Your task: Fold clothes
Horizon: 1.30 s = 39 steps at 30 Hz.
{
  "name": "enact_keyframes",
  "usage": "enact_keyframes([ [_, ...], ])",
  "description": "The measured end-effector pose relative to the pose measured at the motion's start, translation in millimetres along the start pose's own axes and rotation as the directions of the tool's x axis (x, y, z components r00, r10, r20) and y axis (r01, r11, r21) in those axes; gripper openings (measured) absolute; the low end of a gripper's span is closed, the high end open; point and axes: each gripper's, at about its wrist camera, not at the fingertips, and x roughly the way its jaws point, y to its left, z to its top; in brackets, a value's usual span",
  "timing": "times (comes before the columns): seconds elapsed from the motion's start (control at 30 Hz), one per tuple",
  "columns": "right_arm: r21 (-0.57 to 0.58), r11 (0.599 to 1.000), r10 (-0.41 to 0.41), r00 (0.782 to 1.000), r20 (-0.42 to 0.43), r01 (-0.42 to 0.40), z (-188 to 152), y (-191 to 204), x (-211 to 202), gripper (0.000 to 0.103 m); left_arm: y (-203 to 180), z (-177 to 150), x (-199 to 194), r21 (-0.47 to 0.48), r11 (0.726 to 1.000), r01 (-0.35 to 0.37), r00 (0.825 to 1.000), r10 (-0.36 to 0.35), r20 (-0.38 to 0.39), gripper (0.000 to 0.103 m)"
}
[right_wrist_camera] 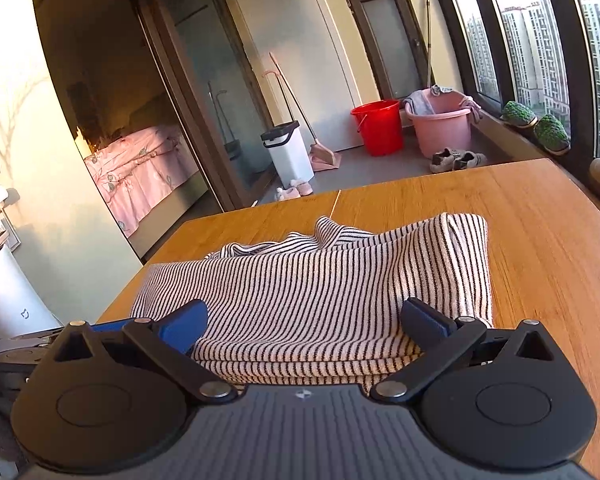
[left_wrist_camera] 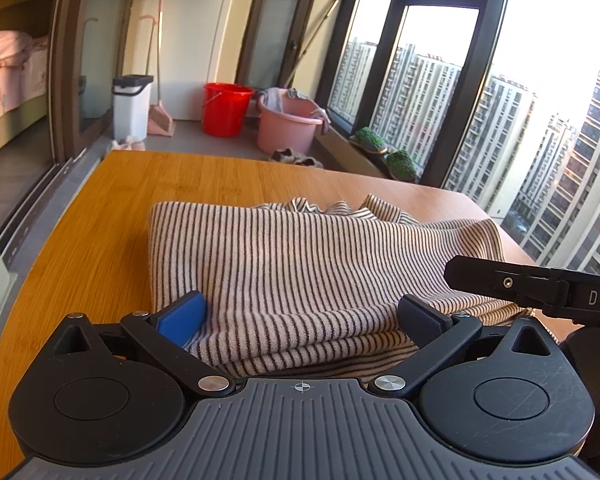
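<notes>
Bare wooden table lies open left of and beyond the striped garment, which sits folded in layers near the near edge. The left gripper and right gripper both gape wide over its folded edge, perhaps touching it.

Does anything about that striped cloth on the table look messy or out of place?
Mostly tidy. The striped garment lies folded in layers on the wooden table, but its far edge is bunched and rumpled instead of flat. Both the left gripper and the right gripper are open over its near edge. Nothing looks spilled or damaged.
</notes>
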Motion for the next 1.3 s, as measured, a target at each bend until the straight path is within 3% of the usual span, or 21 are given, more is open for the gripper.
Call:
enact_keyframes([
  [0.5,-0.012,1.0,0.018,0.999,-0.028,-0.019,0,3,3,0.103,3,2,-1,0.0,1.0,0.0,1.0,0.0,-0.001,0.103],
  [0.67,-0.045,0.997,-0.054,0.998,0.009,0.055,1,13,-6,0.102,5,2,-2,0.0,1.0,0.002,1.0,-0.002,-0.001,0.103],
  [0.8,-0.083,0.989,-0.114,0.991,0.067,0.119,5,19,-23,0.082,6,1,-3,0.0,1.0,0.003,1.0,-0.003,0.0,0.103],
  [0.83,-0.082,0.988,-0.13,0.991,0.043,0.133,5,16,-21,0.08,6,1,-3,-0.001,1.0,0.004,1.0,-0.004,0.0,0.103],
  [0.9,-0.084,0.983,-0.166,0.986,-0.012,0.164,2,11,-15,0.067,6,1,-4,-0.001,1.0,0.004,1.0,-0.004,0.0,0.103],
  [1.07,-0.153,0.967,-0.212,0.976,-0.041,0.203,3,15,-15,0.058,6,2,-4,-0.004,1.0,0.007,1.0,-0.007,0.001,0.103],
  [1.17,-0.171,0.956,-0.247,0.968,-0.042,0.237,14,18,-20,0.045,6,3,-4,-0.006,1.0,0.007,1.0,-0.007,0.003,0.103],
  [1.23,-0.182,0.949,-0.27,0.962,-0.042,0.259,23,20,-23,0.044,5,4,-3,-0.002,1.0,0.003,1.0,-0.003,0.001,0.103],
  [1.3,-0.193,0.951,-0.246,0.969,-0.001,0.241,41,27,-22,0.044,4,4,-2,0.003,1.0,-0.002,1.0,0.002,-0.001,0.103],
])
